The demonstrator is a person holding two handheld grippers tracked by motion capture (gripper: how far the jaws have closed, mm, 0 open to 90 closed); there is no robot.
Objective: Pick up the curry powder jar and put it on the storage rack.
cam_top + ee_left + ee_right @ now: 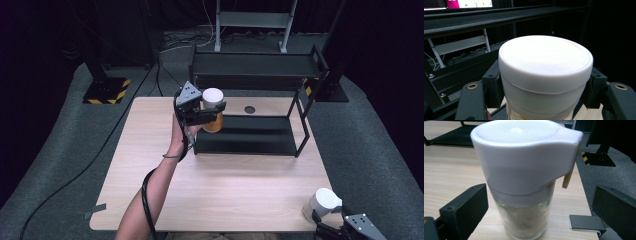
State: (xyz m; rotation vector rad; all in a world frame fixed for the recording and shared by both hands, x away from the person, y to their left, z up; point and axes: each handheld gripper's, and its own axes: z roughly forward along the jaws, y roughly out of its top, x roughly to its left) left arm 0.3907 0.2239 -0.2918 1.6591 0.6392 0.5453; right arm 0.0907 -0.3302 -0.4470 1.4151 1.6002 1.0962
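While the orange-filled jar [213, 111] hangs over the near left corner of the black shelf rack [250, 135], we judge it rigid, probably glass below a smooth white lid [544, 56], so breakable, slick and moderately heavy; best taken just under the lid. Our left gripper [202, 116] is clamped on it there, jaws pressing both sides. A second jar [522, 182] with pale powder and a white spout cap stands at the table's [210, 195] near right corner; our right gripper [332, 231] sits around it, jaws wide and not touching the glass.
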